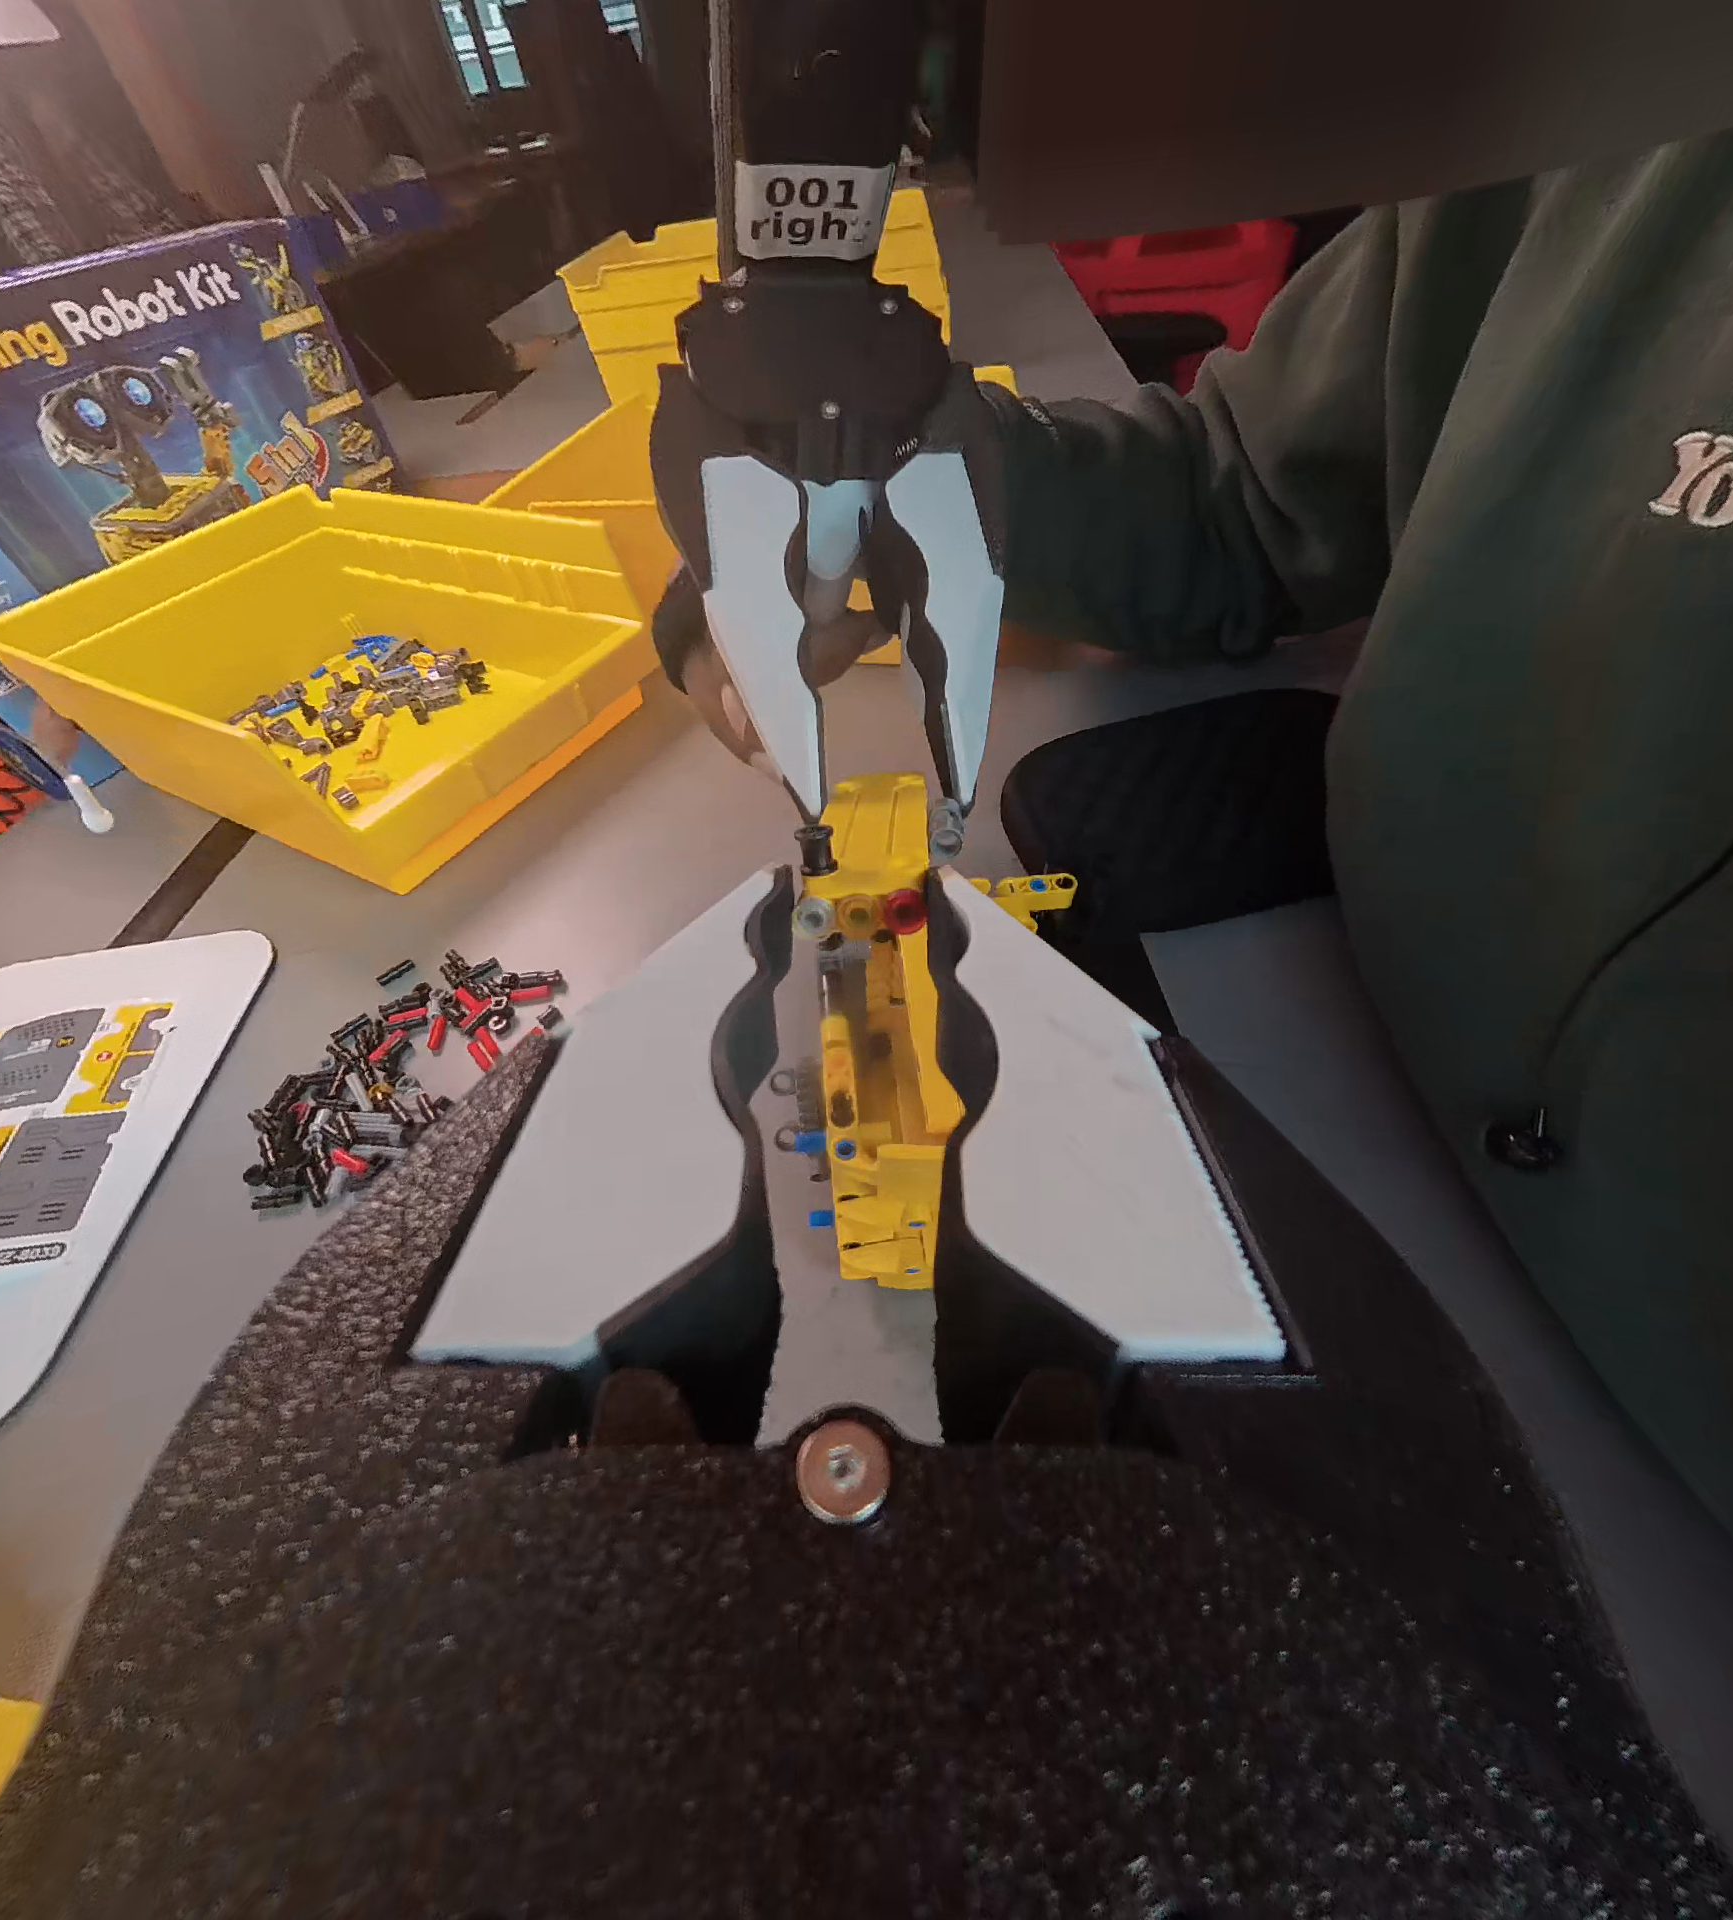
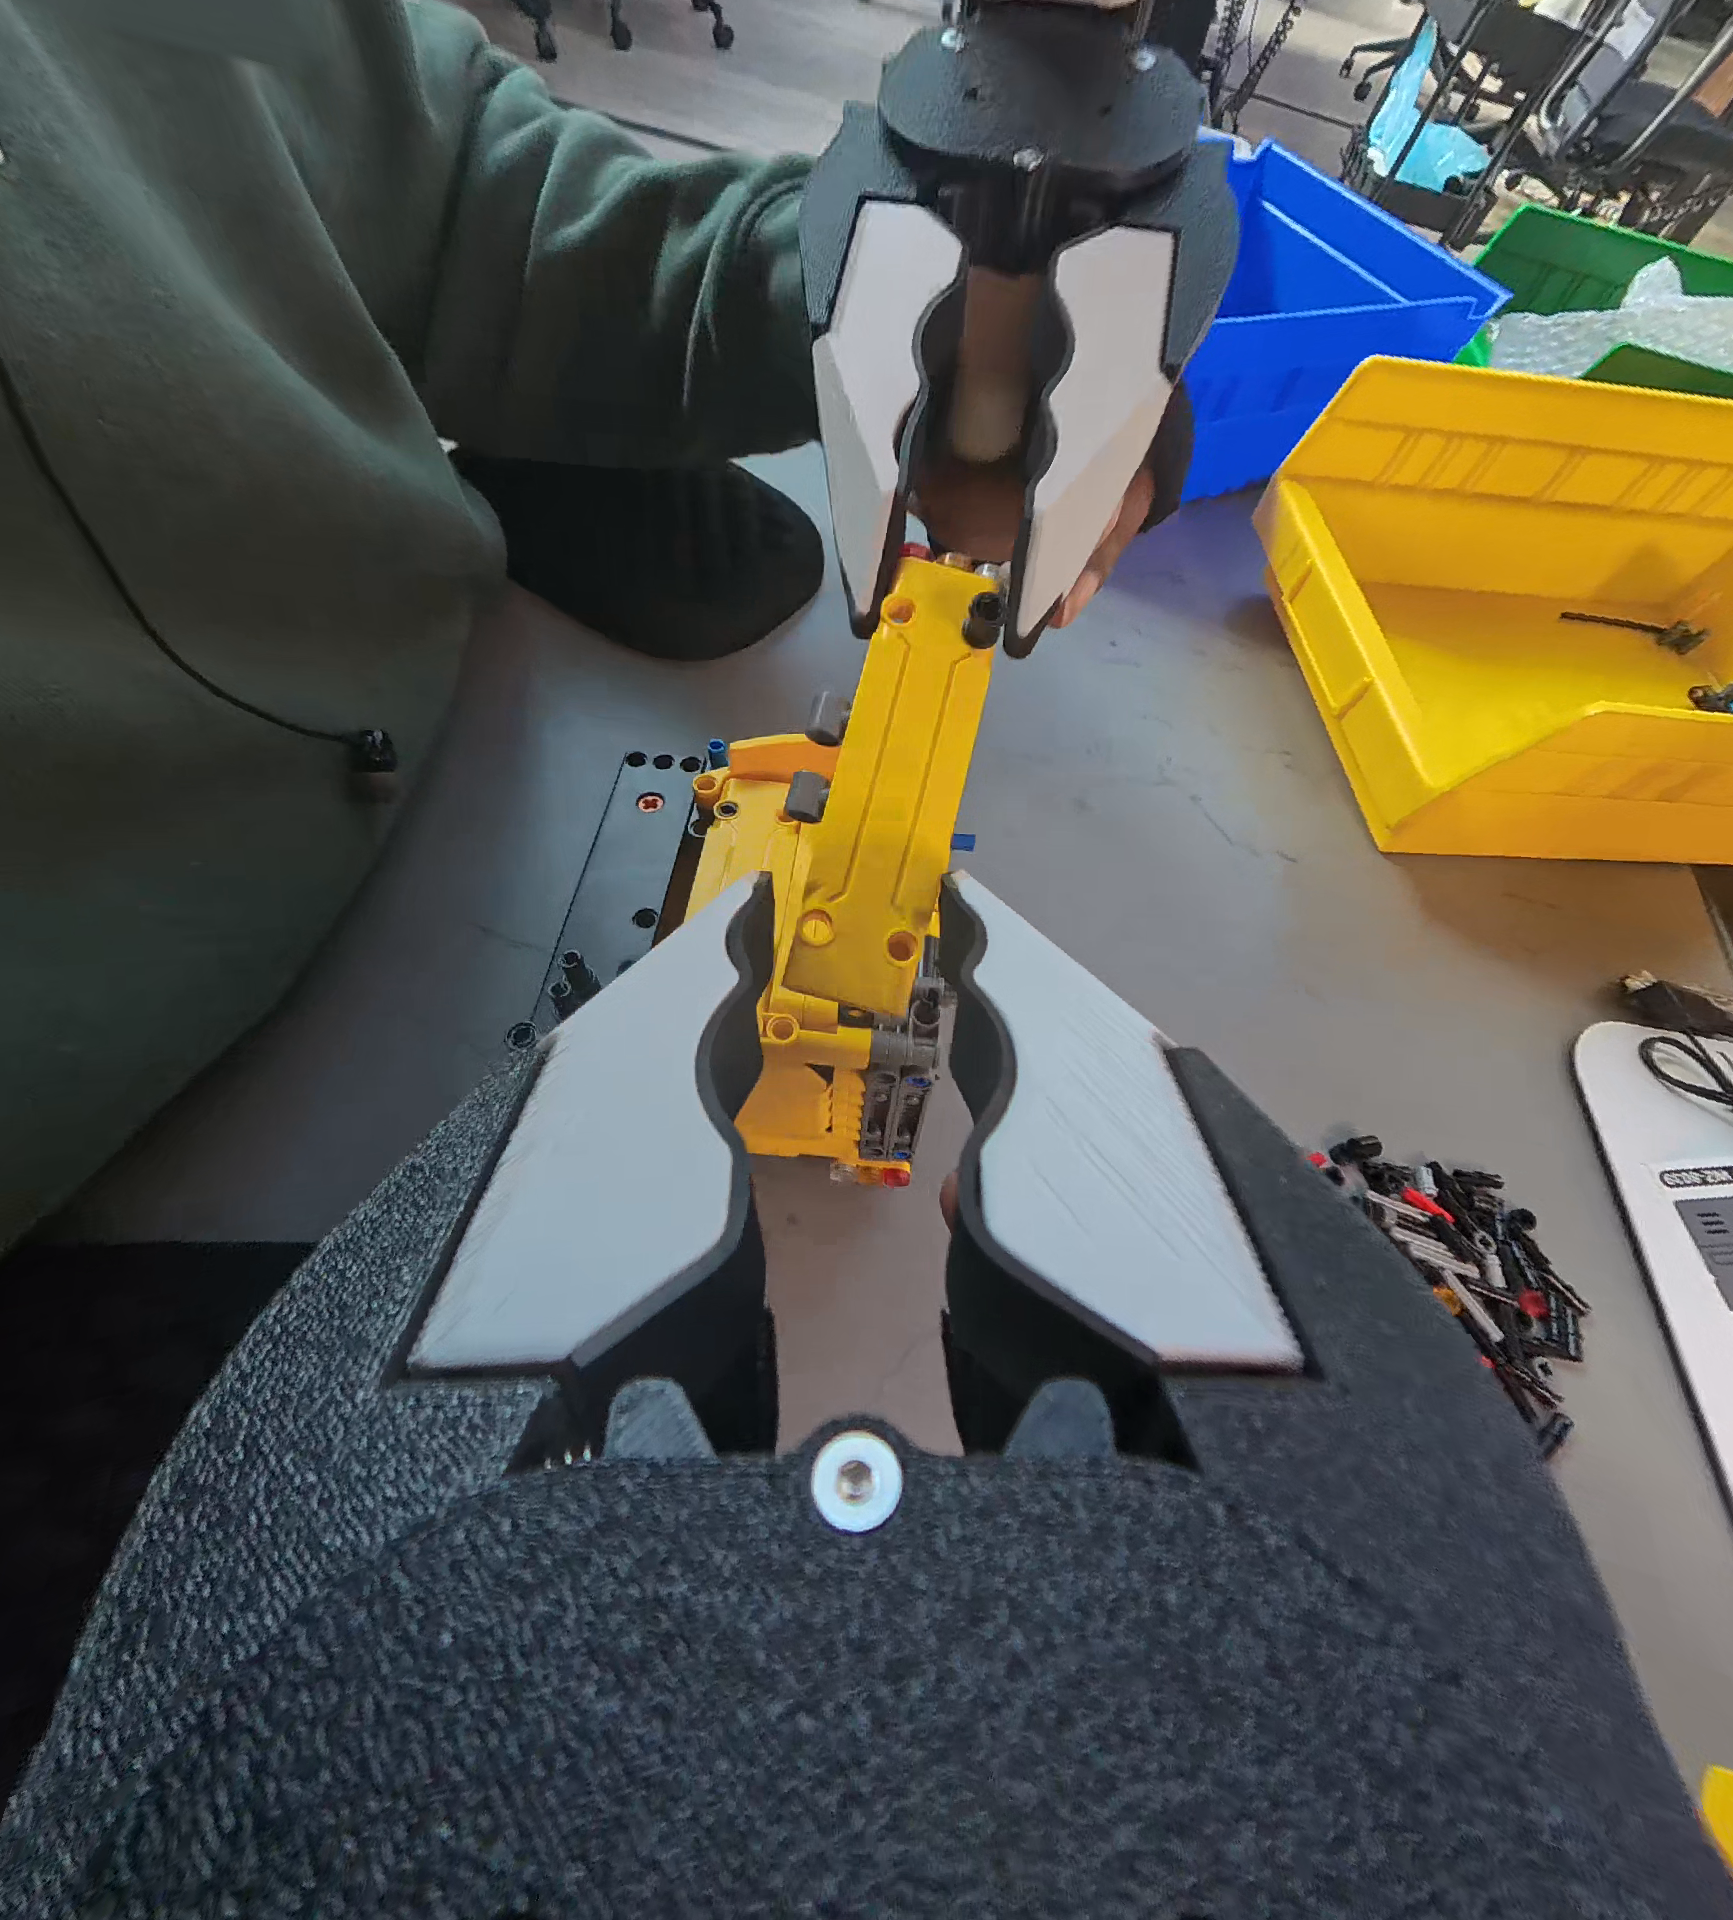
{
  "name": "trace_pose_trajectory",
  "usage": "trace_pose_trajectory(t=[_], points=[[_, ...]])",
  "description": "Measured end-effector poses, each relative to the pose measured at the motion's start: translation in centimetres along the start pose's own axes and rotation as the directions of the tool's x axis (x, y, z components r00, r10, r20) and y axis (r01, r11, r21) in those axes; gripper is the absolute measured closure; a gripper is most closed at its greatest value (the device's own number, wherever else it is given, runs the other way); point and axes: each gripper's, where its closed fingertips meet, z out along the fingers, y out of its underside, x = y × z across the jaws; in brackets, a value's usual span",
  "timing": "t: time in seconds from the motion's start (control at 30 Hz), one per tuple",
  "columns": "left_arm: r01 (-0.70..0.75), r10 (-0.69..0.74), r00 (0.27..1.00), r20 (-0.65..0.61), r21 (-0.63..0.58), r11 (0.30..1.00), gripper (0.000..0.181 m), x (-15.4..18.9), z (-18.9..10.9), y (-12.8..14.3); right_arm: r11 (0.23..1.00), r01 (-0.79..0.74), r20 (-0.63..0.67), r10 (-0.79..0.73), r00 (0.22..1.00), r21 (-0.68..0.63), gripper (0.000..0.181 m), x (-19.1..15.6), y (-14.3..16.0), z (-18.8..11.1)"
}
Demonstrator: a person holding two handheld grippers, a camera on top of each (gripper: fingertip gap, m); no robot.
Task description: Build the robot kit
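- yellow brick model hangs just above the grey table, held from both ends, so neither end sags.
- left gripper is clamped on the near end of the model, its pale fingers pressed to the sides.
- right gripper looks clamped on the opposite end; seen from the left wrist, its tips sit by a black pin and a grey pin.
- loose small pins lie in a heap to the left, near a sticker sheet.
- yellow bin with spare parts stands beyond, well apart.
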Motion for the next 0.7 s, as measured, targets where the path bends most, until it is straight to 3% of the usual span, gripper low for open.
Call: trace_pose_trajectory(t=[0.13,0.23,0.43,0.5,0.63,0.7], points=[[-0.054,0.052,0.998,-0.038,-0.054,0.997,0.157,-0.4,0.2,-0.8,0.999,0.035,-0.066,-0.037,0.997,-0.025,0.155,0.6,0.0,-0.1],[-0.039,0.039,0.999,-0.027,-0.006,0.999,0.156,-1.2,0.1,-2.0,1.0,0.029,-0.122,-0.029,0.992,0.0,0.155,1.4,-0.5,-0.3],[0.176,-0.213,0.954,0.212,0.181,0.968,0.146,-6.0,-0.9,-2.9,0.994,-0.061,-0.301,0.084,0.95,0.088,0.156,5.0,-1.4,-1.4],[0.291,-0.358,0.904,0.233,0.279,0.915,0.144,-6.9,-1.4,-3.0,0.987,-0.081,-0.351,0.125,0.928,0.137,0.156,6.0,-1.8,-1.8],[0.55,-0.634,0.773,0.027,0.469,0.691,0.145,-6.4,-0.9,-4.1,0.974,-0.08,-0.481,0.175,0.859,0.211,0.156,7.9,-2.6,-2.2],[0.582,-0.686,0.727,0.016,0.516,0.629,0.144,-6.8,-0.1,-4.4,0.976,-0.063,-0.551,0.17,0.817,0.208,0.156,8.3,-2.7,-1.8]])
